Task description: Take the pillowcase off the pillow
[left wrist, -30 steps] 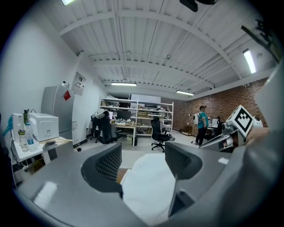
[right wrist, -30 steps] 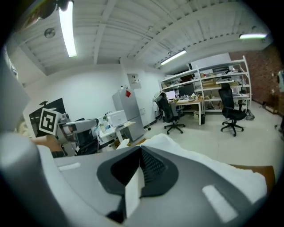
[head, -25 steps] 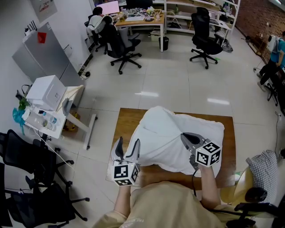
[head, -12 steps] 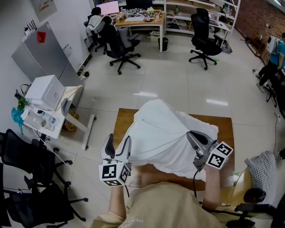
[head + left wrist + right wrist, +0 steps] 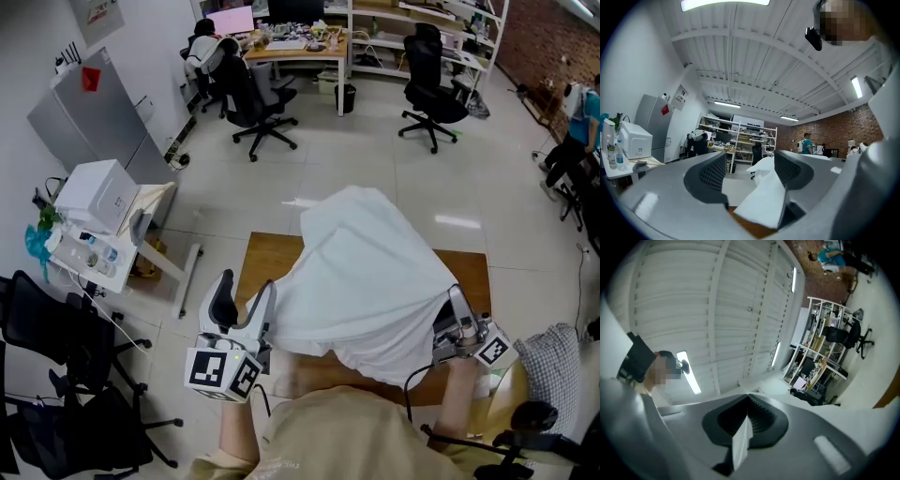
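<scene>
Only the right gripper view shows the right tongs [image 5: 747, 408] clenched on pillowcase [image 5: 741, 441]; left tongs [image 5: 750, 161] stand released.

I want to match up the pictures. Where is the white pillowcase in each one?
Head view: the pillowcase is the big white heap in the middle, over the wooden table.
Left gripper view: bottom middle, a white fold between the open jaws.
Right gripper view: bottom middle, a thin white strip pinched between the shut jaws.
Shared landmark: the white shelves at the room's far end.
</scene>
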Demonstrator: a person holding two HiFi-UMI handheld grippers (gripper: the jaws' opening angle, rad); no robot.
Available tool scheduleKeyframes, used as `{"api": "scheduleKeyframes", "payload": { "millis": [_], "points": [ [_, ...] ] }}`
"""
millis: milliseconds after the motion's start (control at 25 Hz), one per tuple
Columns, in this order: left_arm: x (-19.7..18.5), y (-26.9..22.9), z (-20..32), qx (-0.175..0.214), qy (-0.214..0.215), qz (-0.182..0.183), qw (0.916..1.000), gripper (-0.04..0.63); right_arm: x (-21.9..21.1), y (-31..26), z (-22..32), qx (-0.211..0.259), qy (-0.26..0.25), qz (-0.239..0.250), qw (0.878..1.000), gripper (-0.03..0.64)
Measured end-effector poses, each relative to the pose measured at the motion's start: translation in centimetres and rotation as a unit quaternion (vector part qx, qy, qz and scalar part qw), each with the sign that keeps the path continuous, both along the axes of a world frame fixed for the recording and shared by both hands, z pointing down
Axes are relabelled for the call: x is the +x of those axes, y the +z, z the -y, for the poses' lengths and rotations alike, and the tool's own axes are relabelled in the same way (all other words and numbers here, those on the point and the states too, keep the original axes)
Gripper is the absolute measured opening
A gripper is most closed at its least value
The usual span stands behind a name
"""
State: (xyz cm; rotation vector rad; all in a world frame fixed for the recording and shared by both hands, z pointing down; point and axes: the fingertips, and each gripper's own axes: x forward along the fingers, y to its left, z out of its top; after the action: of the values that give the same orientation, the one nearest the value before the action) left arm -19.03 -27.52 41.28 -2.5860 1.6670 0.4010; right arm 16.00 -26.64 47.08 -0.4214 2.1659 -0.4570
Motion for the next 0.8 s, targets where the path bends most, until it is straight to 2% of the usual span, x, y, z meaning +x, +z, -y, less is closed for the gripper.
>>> {"api": "scheduleKeyframes", "payload": {
  "millis": [80, 200, 360, 520, 680, 800],
  "points": [
    [0.9, 0.2, 0.3, -0.002, 0.01, 0.008, 0.9999, 0.31, 1.4, -0.5, -1.0, 0.026, 0.003, 0.019, 0.999, 0.0],
    [2.3, 0.5, 0.0, -0.005, 0.033, 0.015, 0.9993, 0.31, 2.8, -0.6, -2.7, 0.042, 0.021, 0.005, 0.999, 0.0],
    [4.5, -0.9, -1.1, 0.011, 0.083, 0.021, 0.9963, 0.31, 5.3, 2.8, -3.3, 0.003, 0.069, -0.03, 0.997, 0.0],
    [7.5, -2.9, -1.9, 0.027, 0.139, 0.019, 0.9897, 0.31, 6.3, 4.7, -3.5, -0.032, 0.106, -0.061, 0.992, 0.0],
    [11.0, -3.5, -3.0, 0.019, 0.212, 0.035, 0.9764, 0.307, 6.8, 6.4, -4.5, -0.06, 0.142, -0.096, 0.983, 0.0],
    [14.5, -3.8, -4.8, 0.015, 0.279, 0.091, 0.956, 0.279, 6.5, 6.6, -5.3, -0.071, 0.158, -0.119, 0.978, 0.0]
  ]
}}
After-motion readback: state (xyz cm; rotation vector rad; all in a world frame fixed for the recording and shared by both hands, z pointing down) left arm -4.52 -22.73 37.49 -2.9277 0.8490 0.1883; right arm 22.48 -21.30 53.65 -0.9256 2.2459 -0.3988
